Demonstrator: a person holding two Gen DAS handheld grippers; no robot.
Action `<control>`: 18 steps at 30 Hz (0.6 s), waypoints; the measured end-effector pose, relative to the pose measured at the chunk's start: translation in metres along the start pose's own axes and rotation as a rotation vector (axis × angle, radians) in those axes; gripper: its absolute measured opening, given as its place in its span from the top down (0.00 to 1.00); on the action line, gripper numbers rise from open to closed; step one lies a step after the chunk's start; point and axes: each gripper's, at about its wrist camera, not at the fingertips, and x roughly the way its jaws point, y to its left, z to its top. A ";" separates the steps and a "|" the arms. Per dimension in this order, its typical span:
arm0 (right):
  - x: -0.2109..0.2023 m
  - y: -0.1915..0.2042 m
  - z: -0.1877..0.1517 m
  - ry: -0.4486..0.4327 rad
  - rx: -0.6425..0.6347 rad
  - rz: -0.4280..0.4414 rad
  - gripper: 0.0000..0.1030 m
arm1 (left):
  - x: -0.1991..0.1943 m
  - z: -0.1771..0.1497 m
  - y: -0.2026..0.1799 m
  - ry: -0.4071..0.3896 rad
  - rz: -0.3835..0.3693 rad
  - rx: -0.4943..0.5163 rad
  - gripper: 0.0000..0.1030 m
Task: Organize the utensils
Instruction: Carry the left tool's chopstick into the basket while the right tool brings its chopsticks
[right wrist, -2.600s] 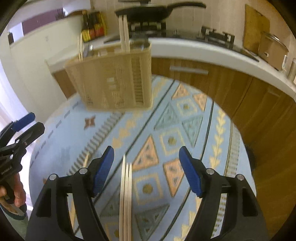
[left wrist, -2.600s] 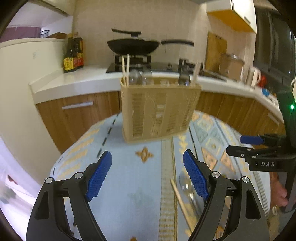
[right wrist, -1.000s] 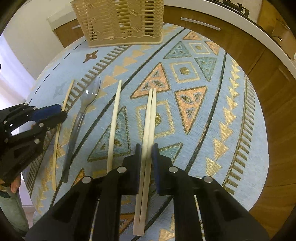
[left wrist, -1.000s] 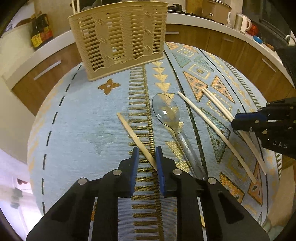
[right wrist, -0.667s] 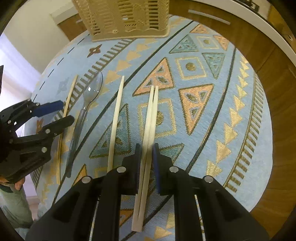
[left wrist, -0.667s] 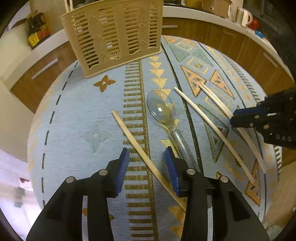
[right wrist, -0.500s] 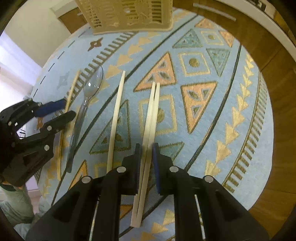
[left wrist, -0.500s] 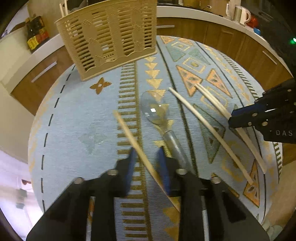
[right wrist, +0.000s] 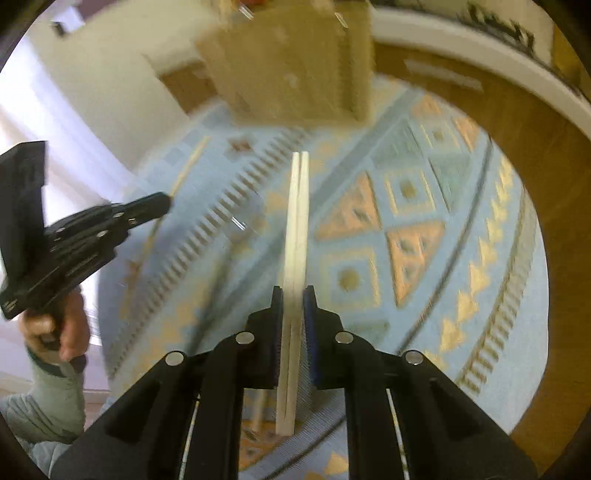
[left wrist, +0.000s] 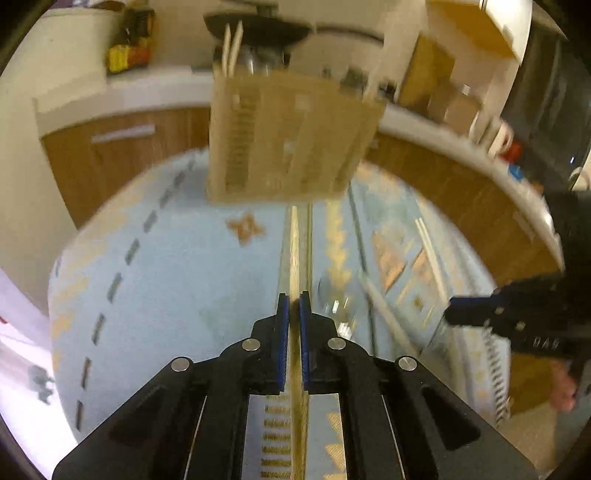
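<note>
My left gripper (left wrist: 291, 306) is shut on a single wooden chopstick (left wrist: 294, 251) that points ahead toward the beige slotted utensil basket (left wrist: 291, 136); it also shows in the right wrist view (right wrist: 162, 205). My right gripper (right wrist: 293, 295) is shut on a pair of pale chopsticks (right wrist: 297, 221), lifted off the cloth and pointing toward the basket (right wrist: 291, 62); it also shows in the left wrist view (left wrist: 458, 314). A clear plastic spoon (left wrist: 338, 295) and another chopstick (left wrist: 388, 317) lie on the blue patterned tablecloth (left wrist: 166, 288). The basket holds chopsticks (left wrist: 231, 48) at its left corner.
The round table's edge drops off to the wooden kitchen cabinets (left wrist: 122, 155) and white counter (left wrist: 147, 88) behind the basket. Sauce bottles (left wrist: 129, 40) and a black pan (left wrist: 258, 27) stand on the counter. The frames are motion-blurred.
Both grippers have lifted off the table with their chopsticks and tilted up toward the basket. The left gripper closed on the single chopstick after briefly opening.
</note>
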 end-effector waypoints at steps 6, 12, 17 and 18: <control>-0.037 0.023 0.025 -0.210 -0.079 0.018 1.00 | -0.035 0.034 -0.002 -0.177 -0.022 -0.017 0.97; -0.017 0.021 0.029 -0.157 -0.112 0.041 0.95 | -0.046 0.044 0.011 -0.207 -0.032 -0.018 0.97; 0.028 0.046 0.012 0.058 -0.206 0.149 0.83 | -0.041 0.031 0.024 -0.183 -0.027 -0.052 0.97; 0.035 0.058 0.006 0.090 -0.262 0.140 0.83 | -0.040 0.029 0.025 -0.178 -0.025 -0.051 0.97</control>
